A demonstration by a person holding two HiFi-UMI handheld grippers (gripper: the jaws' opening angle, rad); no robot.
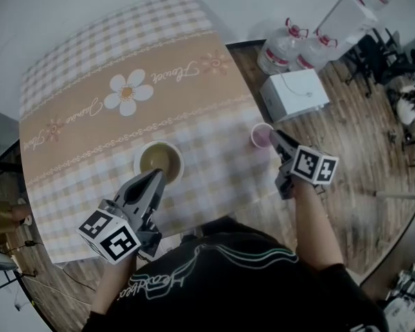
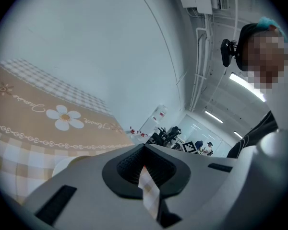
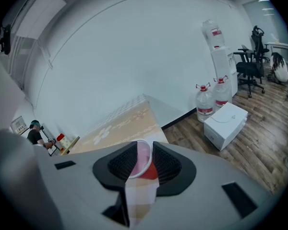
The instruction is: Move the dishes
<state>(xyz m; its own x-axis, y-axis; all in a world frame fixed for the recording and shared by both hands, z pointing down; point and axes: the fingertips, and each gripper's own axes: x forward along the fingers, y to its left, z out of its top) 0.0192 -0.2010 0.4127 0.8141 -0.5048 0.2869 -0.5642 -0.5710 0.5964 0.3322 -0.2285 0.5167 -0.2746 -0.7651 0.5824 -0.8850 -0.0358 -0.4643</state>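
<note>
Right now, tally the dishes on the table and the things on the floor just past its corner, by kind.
Bowl: 1
Pink cup: 1
Water jugs on the floor: 2
White box: 1
Total: 5

One bowl (image 1: 158, 160); one pink cup (image 1: 261, 135); two water jugs (image 1: 280, 47) (image 1: 312, 50) on floor; one white box (image 1: 294, 94); one counter (image 1: 83, 68) with checked cloth.
</note>
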